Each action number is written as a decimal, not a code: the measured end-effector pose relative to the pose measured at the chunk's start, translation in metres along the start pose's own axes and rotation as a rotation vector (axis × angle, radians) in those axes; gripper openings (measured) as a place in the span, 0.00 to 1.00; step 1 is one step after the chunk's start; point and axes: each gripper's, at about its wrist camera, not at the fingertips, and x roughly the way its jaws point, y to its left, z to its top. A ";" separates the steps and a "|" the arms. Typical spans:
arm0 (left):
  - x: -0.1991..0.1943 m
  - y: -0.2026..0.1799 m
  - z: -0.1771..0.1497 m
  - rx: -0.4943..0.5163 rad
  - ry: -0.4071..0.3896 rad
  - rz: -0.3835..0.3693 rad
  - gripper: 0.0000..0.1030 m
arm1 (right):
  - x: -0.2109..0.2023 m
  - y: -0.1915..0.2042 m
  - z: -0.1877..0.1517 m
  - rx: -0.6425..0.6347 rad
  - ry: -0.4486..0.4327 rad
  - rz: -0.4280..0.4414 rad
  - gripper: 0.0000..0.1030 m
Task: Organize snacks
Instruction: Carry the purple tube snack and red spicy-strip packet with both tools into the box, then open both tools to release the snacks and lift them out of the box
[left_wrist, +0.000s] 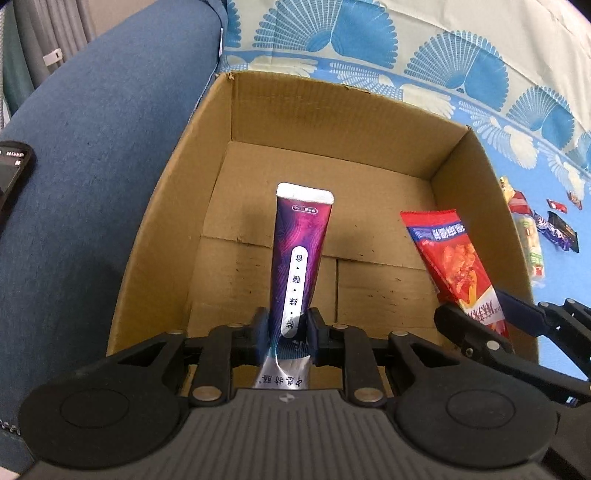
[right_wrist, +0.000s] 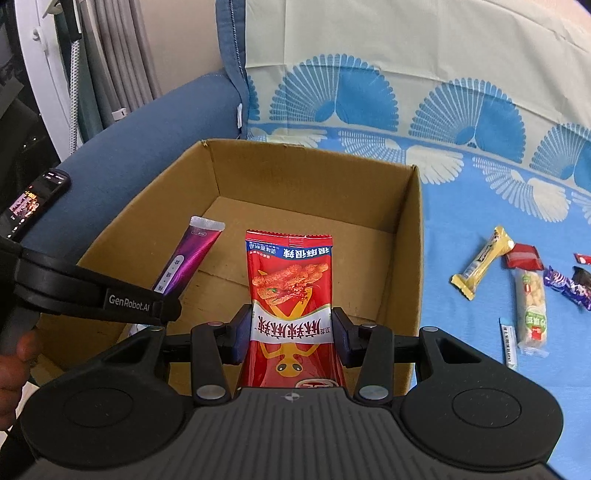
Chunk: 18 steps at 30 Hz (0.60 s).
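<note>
An open cardboard box (left_wrist: 258, 110) stands on the blue patterned cloth; it also shows in the right wrist view (right_wrist: 413, 236). My left gripper (left_wrist: 286, 330) is shut on a purple tube-shaped packet (left_wrist: 301, 251) and holds it over the box's near edge. The packet also shows in the right wrist view (right_wrist: 192, 254). My right gripper (right_wrist: 291, 332) is shut on a red snack packet (right_wrist: 290, 280) and holds it over the box. The red packet also shows in the left wrist view (left_wrist: 450, 258), to the right of the purple one.
Several loose snacks lie on the cloth right of the box: a yellow bar (right_wrist: 484, 260), a small red packet (right_wrist: 522, 256), a rice-cracker bar (right_wrist: 532, 310), a purple candy (right_wrist: 565, 288). A blue sofa arm (left_wrist: 92, 147) with a phone (right_wrist: 33, 203) stands left.
</note>
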 end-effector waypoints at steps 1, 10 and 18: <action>-0.002 0.000 0.001 -0.001 -0.010 0.013 0.52 | 0.001 -0.001 0.002 0.014 0.010 0.010 0.48; -0.050 0.015 -0.031 -0.027 -0.104 0.078 1.00 | -0.052 -0.001 -0.005 0.051 0.009 -0.029 0.88; -0.124 0.009 -0.120 -0.049 -0.152 0.153 1.00 | -0.145 0.039 -0.058 -0.029 -0.068 -0.037 0.94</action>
